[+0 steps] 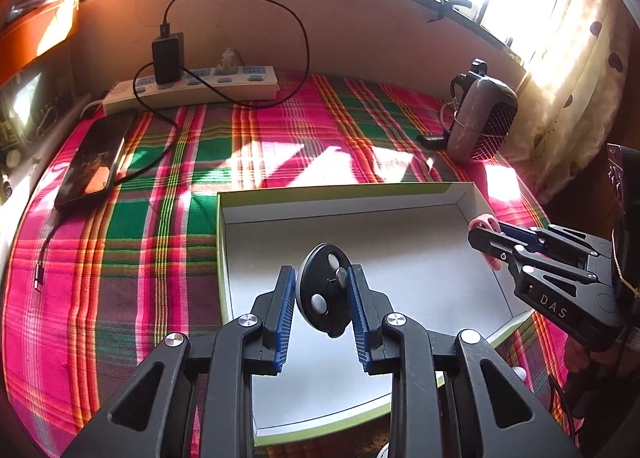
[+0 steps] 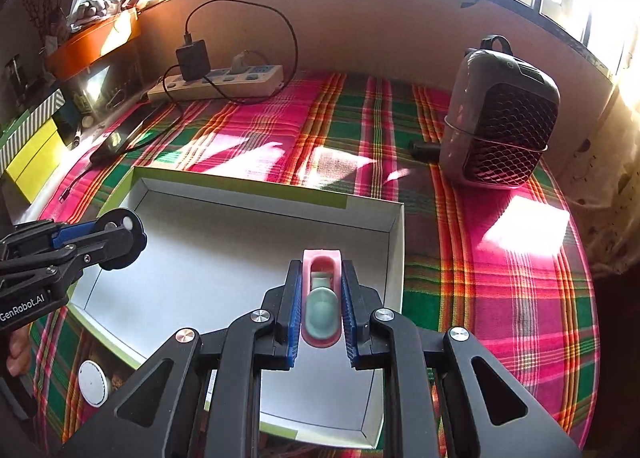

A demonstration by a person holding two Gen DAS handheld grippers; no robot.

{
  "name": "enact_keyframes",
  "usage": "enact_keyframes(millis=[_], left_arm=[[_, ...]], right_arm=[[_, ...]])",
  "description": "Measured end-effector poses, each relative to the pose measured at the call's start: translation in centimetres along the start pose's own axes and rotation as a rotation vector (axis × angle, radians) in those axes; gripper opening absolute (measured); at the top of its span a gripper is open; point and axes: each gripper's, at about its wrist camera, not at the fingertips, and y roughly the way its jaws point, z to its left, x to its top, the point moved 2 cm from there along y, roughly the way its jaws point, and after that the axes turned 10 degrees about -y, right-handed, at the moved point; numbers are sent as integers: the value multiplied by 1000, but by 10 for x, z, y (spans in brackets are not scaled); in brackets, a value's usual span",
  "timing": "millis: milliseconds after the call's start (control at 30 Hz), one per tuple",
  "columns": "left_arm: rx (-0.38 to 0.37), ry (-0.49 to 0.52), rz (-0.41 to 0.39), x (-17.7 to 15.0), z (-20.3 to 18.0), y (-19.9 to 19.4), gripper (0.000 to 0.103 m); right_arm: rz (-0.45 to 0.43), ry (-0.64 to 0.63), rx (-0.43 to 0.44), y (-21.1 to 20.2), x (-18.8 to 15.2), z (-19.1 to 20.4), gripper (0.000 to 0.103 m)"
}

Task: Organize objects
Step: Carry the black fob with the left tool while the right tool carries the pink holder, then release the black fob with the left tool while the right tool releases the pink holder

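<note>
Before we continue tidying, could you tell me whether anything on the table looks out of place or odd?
Nothing looks spilled or damaged. One loose end: a cable lies unplugged on the plaid cloth left of the open box. Both tools hold items over the box: the left tool a black disc, the right tool a pink object.

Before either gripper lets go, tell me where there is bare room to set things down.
The white box floor is bare under the left gripper with its black disc and the right gripper with its pink item. Bare cloth also lies between box and fan. It is crowded near the power strip, phone and cables.
</note>
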Motion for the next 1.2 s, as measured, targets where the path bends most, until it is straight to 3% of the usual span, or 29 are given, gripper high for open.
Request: enact_keyframes(millis=[533, 1200], left_arm=[[30, 24, 34, 10, -1, 30, 24], [56, 44, 24, 11, -2, 33, 25]], right_arm=[[28, -17, -34, 31, 10, -2, 19], [45, -23, -39, 41, 10, -1, 19]])
